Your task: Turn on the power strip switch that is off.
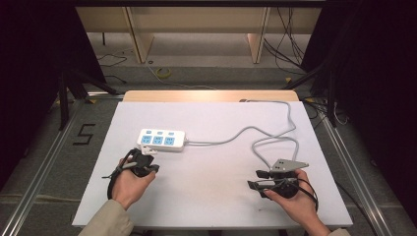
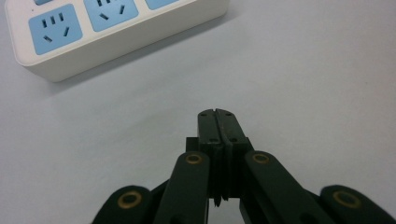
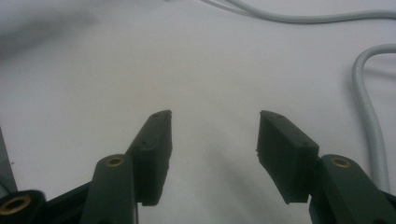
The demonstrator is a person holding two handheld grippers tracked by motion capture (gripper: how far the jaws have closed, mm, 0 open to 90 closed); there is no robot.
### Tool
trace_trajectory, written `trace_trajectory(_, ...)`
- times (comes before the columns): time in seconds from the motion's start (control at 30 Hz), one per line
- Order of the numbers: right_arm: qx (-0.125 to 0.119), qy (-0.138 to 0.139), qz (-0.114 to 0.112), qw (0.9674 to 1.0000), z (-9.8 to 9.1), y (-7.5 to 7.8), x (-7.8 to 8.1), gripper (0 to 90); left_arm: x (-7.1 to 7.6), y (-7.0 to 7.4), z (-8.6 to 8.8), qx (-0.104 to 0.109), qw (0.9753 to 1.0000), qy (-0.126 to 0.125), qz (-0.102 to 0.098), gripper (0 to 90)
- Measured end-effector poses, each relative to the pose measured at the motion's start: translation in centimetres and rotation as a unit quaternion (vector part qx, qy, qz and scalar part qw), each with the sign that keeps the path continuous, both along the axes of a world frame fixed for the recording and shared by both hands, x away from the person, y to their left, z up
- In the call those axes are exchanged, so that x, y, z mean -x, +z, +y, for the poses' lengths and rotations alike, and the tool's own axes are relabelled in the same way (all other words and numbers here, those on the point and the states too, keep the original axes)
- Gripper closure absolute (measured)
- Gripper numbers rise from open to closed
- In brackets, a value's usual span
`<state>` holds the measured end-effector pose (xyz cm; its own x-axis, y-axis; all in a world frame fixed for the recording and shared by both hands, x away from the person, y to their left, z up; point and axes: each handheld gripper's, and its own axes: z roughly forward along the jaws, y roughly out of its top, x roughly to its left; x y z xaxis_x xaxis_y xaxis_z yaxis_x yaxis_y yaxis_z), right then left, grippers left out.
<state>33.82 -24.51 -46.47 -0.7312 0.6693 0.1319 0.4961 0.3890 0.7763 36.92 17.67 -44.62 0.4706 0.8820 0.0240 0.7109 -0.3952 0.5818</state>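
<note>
While both tongs idle on the counter [image 1: 206, 196], nothing's gripped: left tongs [image 2: 217, 116] clenched empty just near of the strip [image 1: 161, 139], right tongs [image 3: 212, 140] released. Looks pre-start; next move likely needs the loose grey cable [image 1: 268, 147] located.

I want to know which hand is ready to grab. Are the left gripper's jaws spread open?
No. In the left gripper view, the left gripper has its two black jaws pressed together with nothing between them, near the power strip.

Power strip [image 1: 162, 140] on the table [image 1: 211, 196], left of centre, cable [image 1: 246, 132] trailing right.
</note>
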Motion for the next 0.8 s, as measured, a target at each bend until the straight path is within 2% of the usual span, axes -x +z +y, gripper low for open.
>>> trace_trajectory(0.3,0.002,0.001,0.0,1.0,0.0,0.0,0.0,46.2,-0.9,0.3,0.1,-0.007,1.0,0.0,0.007,89.7)
trace_trajectory(0.8,0.002,0.002,0.001,1.0,0.1,-0.1,0.0,46.5,-2.5,0.9,0.4,-0.014,0.9998,0.008,0.006,89.7)
